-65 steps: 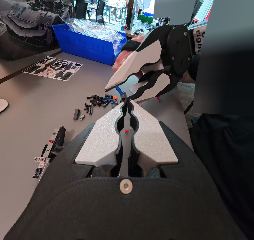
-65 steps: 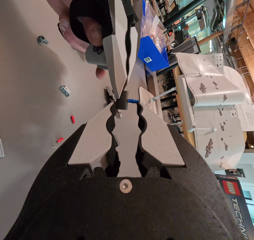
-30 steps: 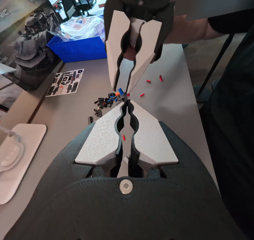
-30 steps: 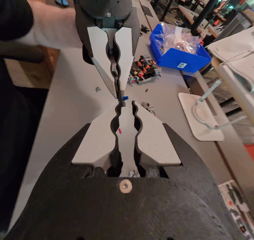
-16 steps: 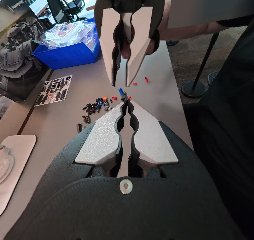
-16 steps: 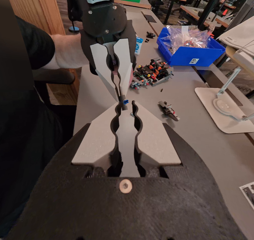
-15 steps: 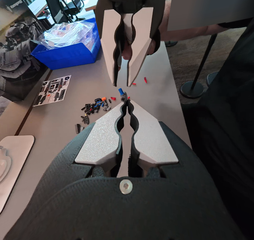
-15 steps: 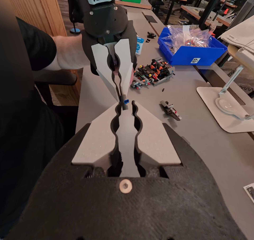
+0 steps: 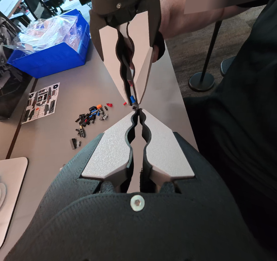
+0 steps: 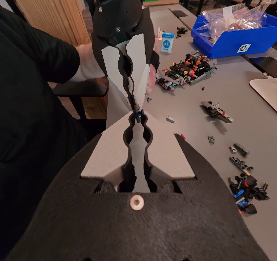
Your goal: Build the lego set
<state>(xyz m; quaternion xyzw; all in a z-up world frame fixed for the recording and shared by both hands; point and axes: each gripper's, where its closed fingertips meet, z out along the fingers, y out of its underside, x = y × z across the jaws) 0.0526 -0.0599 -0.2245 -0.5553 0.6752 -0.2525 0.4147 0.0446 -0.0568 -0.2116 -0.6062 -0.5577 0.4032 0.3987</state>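
My left gripper (image 9: 136, 111) is shut on a small grey connector (image 9: 135, 107) and holds it above the grey table (image 9: 93, 80). A blue pin (image 9: 131, 99) sticks out of the connector. My right gripper (image 9: 133, 103) comes down from above, tip to tip with the left one, its fingers closed around the blue pin. In the right wrist view the right gripper (image 10: 137, 112) has the blue pin (image 10: 138, 113) and the grey connector (image 10: 137, 107) between its tips. The left gripper (image 10: 135, 104) holds the connector's far end.
A blue bin (image 9: 49, 59) of plastic bags stands at the back, with a sticker sheet (image 9: 40, 102) nearby. Loose small parts (image 9: 90, 117) lie on the table. A partly built model (image 10: 187, 72) and a small sub-assembly (image 10: 215, 111) lie farther off. A white stand base (image 9: 9, 186) sits at the left. Only a small space, under 4 cm, lies between the two pairs of fingers.
My right gripper was open and a little apart from the piece. It has moved in and closed around the blue pin. My left gripper keeps its hold on the connector.
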